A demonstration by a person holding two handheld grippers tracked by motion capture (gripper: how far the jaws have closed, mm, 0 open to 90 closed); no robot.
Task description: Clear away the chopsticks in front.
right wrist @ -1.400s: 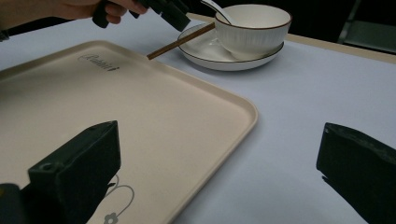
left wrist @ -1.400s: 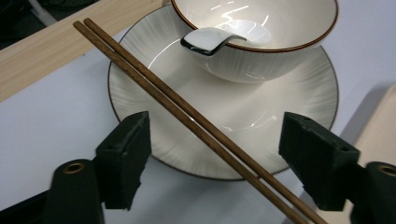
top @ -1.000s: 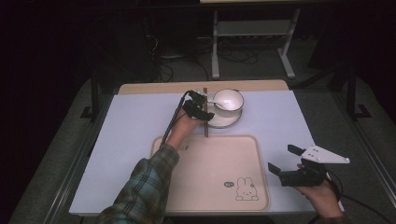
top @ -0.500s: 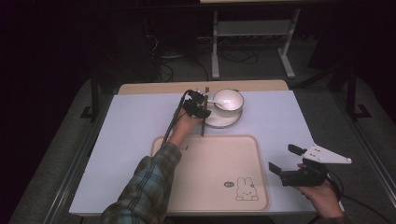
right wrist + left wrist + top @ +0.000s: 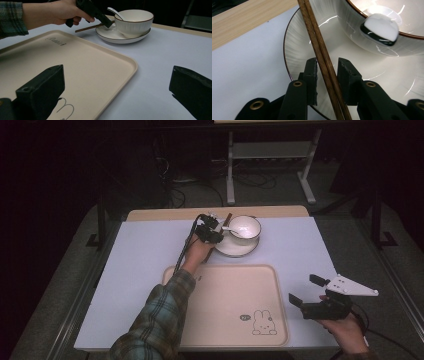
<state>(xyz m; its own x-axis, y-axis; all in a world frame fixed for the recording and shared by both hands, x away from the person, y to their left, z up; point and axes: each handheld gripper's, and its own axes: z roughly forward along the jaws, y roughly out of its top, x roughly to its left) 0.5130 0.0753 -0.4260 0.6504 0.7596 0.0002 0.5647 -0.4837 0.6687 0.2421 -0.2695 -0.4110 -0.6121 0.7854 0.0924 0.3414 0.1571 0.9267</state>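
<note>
A pair of brown wooden chopsticks (image 5: 317,42) lies across the left rim of a white plate (image 5: 235,249). A white bowl (image 5: 245,226) stands on that plate with a white spoon (image 5: 382,27) in it. My left gripper (image 5: 210,231) is down at the plate's left edge. Its jaws straddle the chopsticks closely, with thin gaps on both sides, and the sticks still rest on the plate. In the right gripper view the chopsticks (image 5: 87,27) stick out toward the tray. My right gripper (image 5: 312,295) hovers open over the table, right of the tray, holding nothing.
A beige tray (image 5: 230,300) with a small rabbit print (image 5: 262,322) lies at the front centre of the pale table (image 5: 145,255). A wooden strip (image 5: 165,214) runs along the table's far edge. Metal stand legs (image 5: 270,165) are on the dark floor beyond.
My left gripper has edged a little forward and down onto the chopsticks at the plate's rim. The right gripper has stayed where it was.
</note>
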